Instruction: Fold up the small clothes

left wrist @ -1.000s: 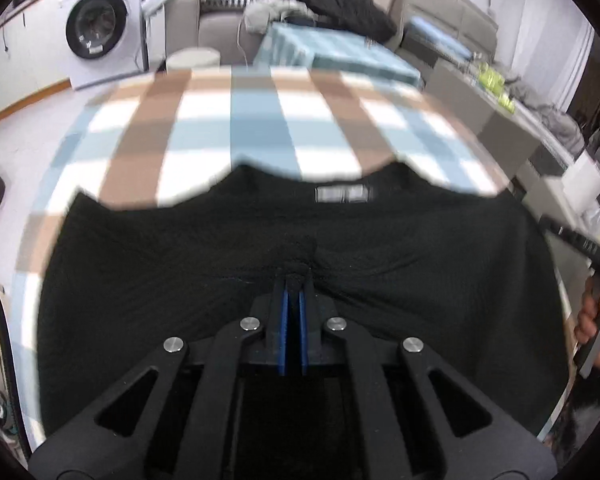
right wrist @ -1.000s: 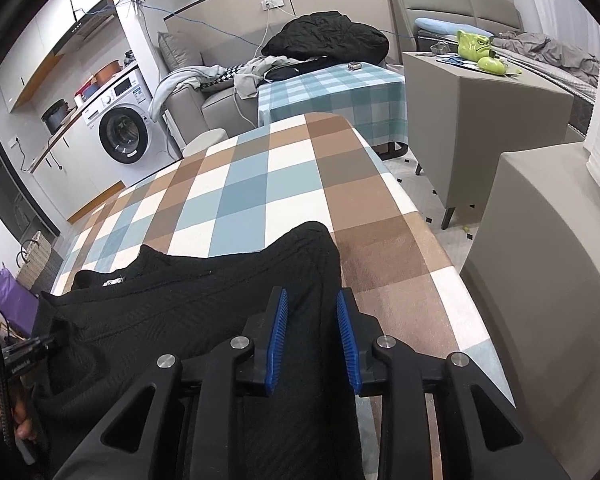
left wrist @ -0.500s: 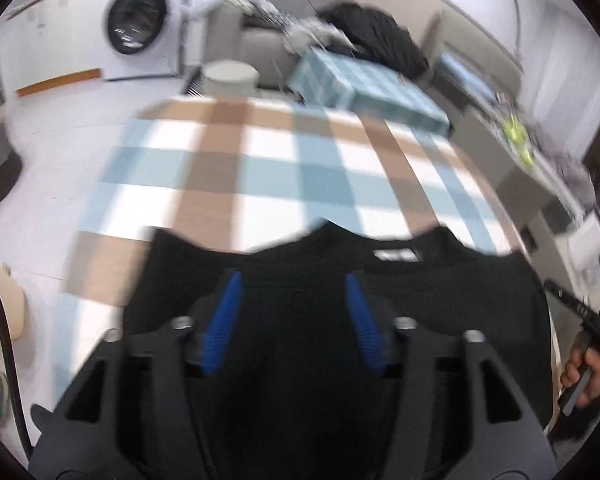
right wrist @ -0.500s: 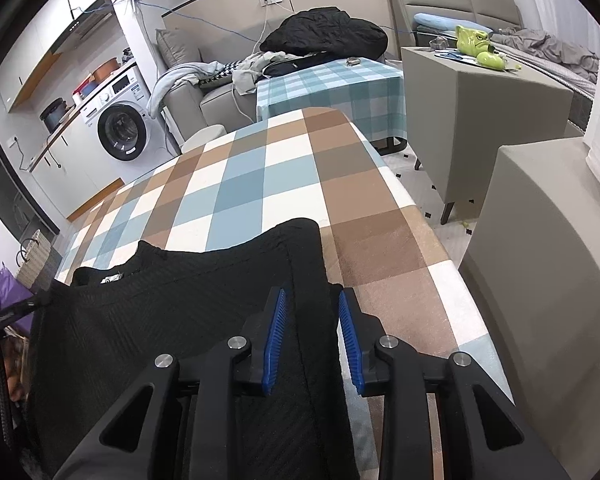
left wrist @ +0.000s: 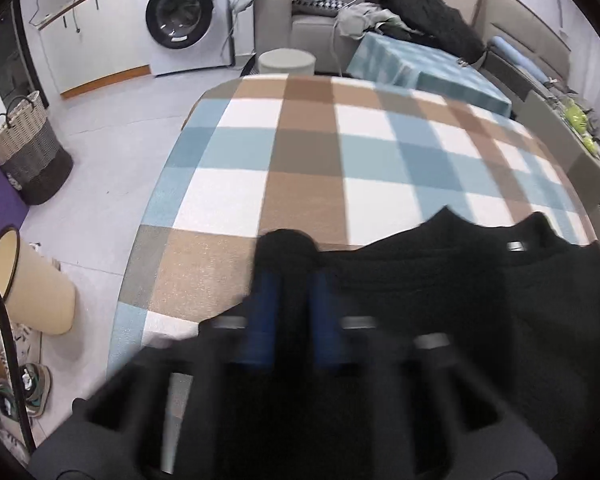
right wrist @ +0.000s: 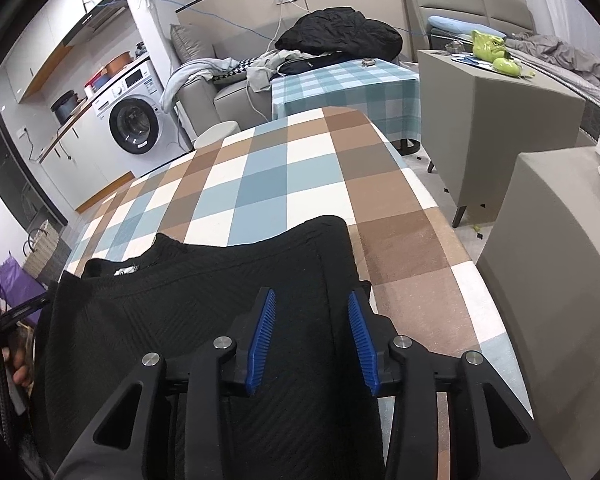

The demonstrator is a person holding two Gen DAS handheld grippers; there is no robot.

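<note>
A black knit top (right wrist: 204, 320) with a white neck label (right wrist: 126, 271) lies on the checked table (right wrist: 276, 184), near its front edge. My left gripper (left wrist: 292, 276) is blurred at the top's left end (left wrist: 286, 248). Its jaws are closing tight on a bunch of black cloth that stands up between the blue pads (left wrist: 262, 320). My right gripper (right wrist: 312, 296) hovers over the top's right side. Its jaws are opening, the blue pads (right wrist: 262, 340) stand apart, and the cloth lies flat under them, not pinched. The same top (left wrist: 460, 320) fills the lower right of the left wrist view.
A washing machine (left wrist: 180, 20), a woven basket (left wrist: 28, 148) and a cream bin (left wrist: 32, 288) stand on the floor to the left. Behind are a round stool (left wrist: 286, 62) and a teal-checked table (right wrist: 340, 88). Grey cabinets (right wrist: 496, 120) stand close on the right.
My left gripper let go of the top's middle, opened, swung left to the top's left end and shut on cloth there. My right gripper's jaws widened and it hardly moved.
</note>
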